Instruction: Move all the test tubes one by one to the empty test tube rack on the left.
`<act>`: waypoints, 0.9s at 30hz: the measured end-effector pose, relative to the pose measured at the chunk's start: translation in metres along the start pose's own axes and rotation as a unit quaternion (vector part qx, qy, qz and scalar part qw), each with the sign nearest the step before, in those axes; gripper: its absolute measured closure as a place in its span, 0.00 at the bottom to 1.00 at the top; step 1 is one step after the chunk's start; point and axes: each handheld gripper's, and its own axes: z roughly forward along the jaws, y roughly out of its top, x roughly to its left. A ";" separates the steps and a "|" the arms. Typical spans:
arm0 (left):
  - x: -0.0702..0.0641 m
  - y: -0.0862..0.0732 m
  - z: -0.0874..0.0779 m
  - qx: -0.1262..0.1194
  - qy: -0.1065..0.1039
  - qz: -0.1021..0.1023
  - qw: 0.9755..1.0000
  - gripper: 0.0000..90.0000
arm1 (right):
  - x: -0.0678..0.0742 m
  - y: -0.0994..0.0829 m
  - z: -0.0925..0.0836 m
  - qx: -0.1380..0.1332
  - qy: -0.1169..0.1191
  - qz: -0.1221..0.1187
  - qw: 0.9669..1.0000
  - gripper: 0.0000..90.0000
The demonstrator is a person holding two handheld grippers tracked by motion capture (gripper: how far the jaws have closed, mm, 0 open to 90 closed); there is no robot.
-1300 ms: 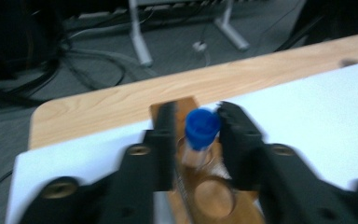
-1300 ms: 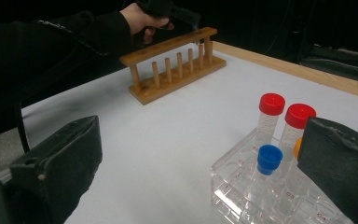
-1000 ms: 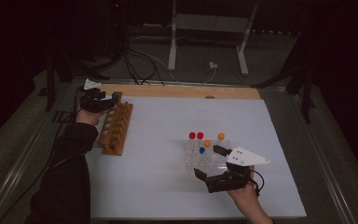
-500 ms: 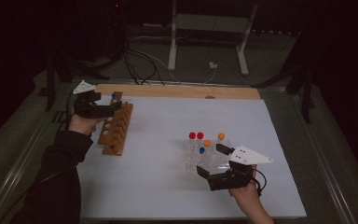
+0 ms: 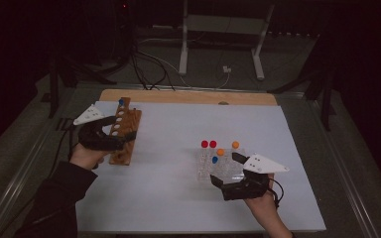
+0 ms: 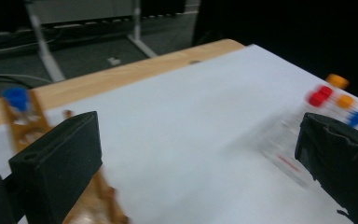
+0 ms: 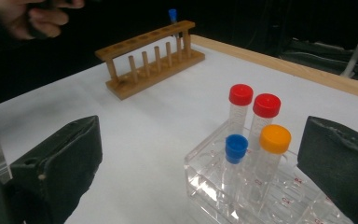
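High view: left gripper [image 5: 124, 133] jaws just opened wide, empty, beside wooden rack [image 5: 124, 131] near worktop's far-left corner | right gripper [image 5: 224, 171] gaping, empty, at clear rack [image 5: 221, 166] | blue-capped tube [image 5: 121, 102] in wooden rack's far hole

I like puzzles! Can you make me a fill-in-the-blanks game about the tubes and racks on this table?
1. The tube in the wooden rack has a ___ cap.
2. The clear rack holds ___ red-capped tubes.
3. The left claw is ___, with nothing in it.
4. The wooden rack stands on a ___ sheet.

Missing words: blue; two; open; white
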 end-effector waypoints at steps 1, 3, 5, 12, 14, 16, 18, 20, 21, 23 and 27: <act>-0.006 -0.004 -0.001 -0.002 -0.013 0.000 1.000 0.02 | 0.000 0.000 0.000 0.000 0.001 0.002 1.000 0.00; -0.015 -0.010 0.000 0.003 -0.023 0.009 1.000 0.02 | 0.000 -0.001 0.002 0.004 -0.002 -0.001 1.000 0.00; -0.023 -0.015 -0.001 0.003 -0.036 0.016 0.999 0.02 | 0.000 -0.002 0.003 0.007 -0.004 -0.001 1.000 0.00; -0.057 -0.034 0.000 -0.005 -0.082 0.033 0.996 0.02 | 0.001 -0.005 0.009 0.020 -0.014 -0.003 1.000 0.03; -0.066 -0.039 0.002 -0.006 -0.094 0.037 0.995 0.02 | 0.001 -0.007 0.011 0.024 -0.021 -0.005 0.999 0.07; -0.074 -0.044 0.003 -0.008 -0.102 0.043 0.994 0.02 | 0.002 -0.009 0.013 0.033 -0.026 -0.003 0.999 0.11; -0.082 -0.048 0.005 -0.004 -0.112 0.052 0.992 0.02 | 0.001 -0.012 0.015 0.039 -0.034 0.001 0.999 0.21; -0.088 -0.052 0.008 0.008 -0.131 0.061 0.989 0.02 | 0.000 -0.014 0.017 0.059 -0.040 0.003 0.997 0.27; -0.090 -0.054 0.009 0.014 -0.135 0.067 0.989 0.02 | -0.001 -0.015 0.019 0.069 -0.046 0.005 0.997 0.32; -0.094 -0.058 0.010 0.019 -0.140 0.080 0.987 0.02 | -0.005 -0.016 0.021 0.092 -0.040 0.016 0.995 0.44; -0.095 -0.066 0.013 0.022 -0.137 0.074 0.988 0.02 | -0.008 -0.018 0.026 0.131 -0.048 0.012 0.990 0.54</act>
